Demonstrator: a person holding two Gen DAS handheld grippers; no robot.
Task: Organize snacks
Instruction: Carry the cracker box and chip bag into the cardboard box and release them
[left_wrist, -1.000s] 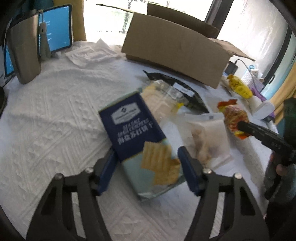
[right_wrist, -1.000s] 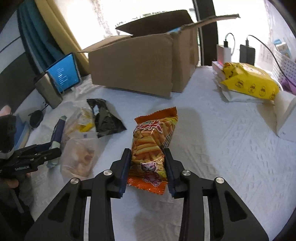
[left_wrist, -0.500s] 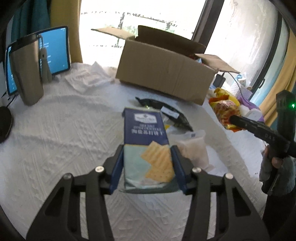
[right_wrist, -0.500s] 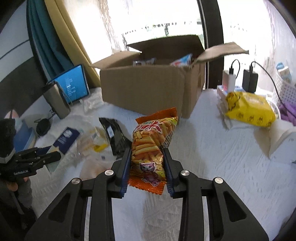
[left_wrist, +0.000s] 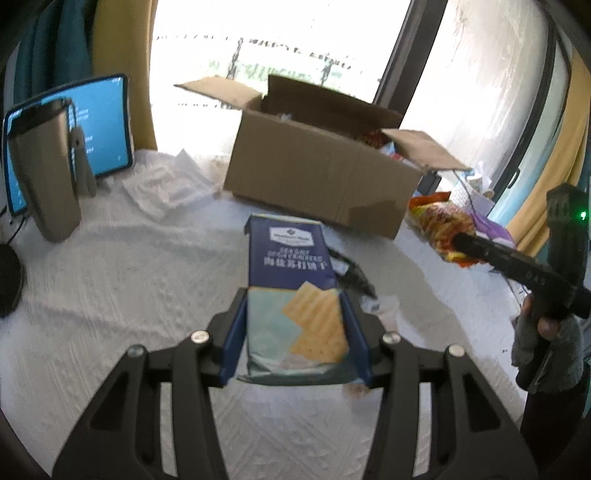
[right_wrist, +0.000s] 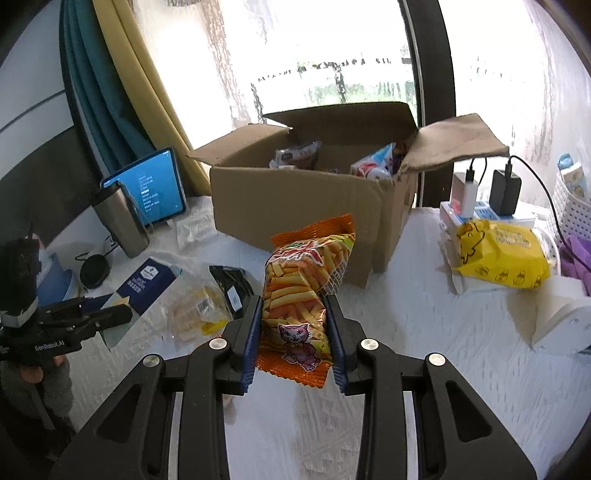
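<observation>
My left gripper (left_wrist: 295, 332) is shut on a blue pack of sea salt crackers (left_wrist: 291, 266) and holds it above the white tablecloth, pointing at the open cardboard box (left_wrist: 321, 173). My right gripper (right_wrist: 295, 332) is shut on an orange bag of fry-shaped snacks with a cat picture (right_wrist: 303, 288), lifted in front of the same box (right_wrist: 295, 199). The box holds several snack packs (right_wrist: 373, 164). The snack bag also shows in the left wrist view (left_wrist: 439, 221). The cracker pack also shows in the right wrist view (right_wrist: 147, 280).
A clear bag of snacks (right_wrist: 192, 306) and a black pouch (right_wrist: 231, 284) lie on the cloth left of the box. A tablet (right_wrist: 151, 192) and a steel tumbler (right_wrist: 122, 221) stand at the far left. A yellow pack (right_wrist: 502, 254), chargers (right_wrist: 484, 192) and a white basket (right_wrist: 572, 206) are on the right.
Both grippers have risen with their packs and moved toward the box. The left gripper closed on the cracker pack and lifted it off the cloth. The box's inside now shows.
</observation>
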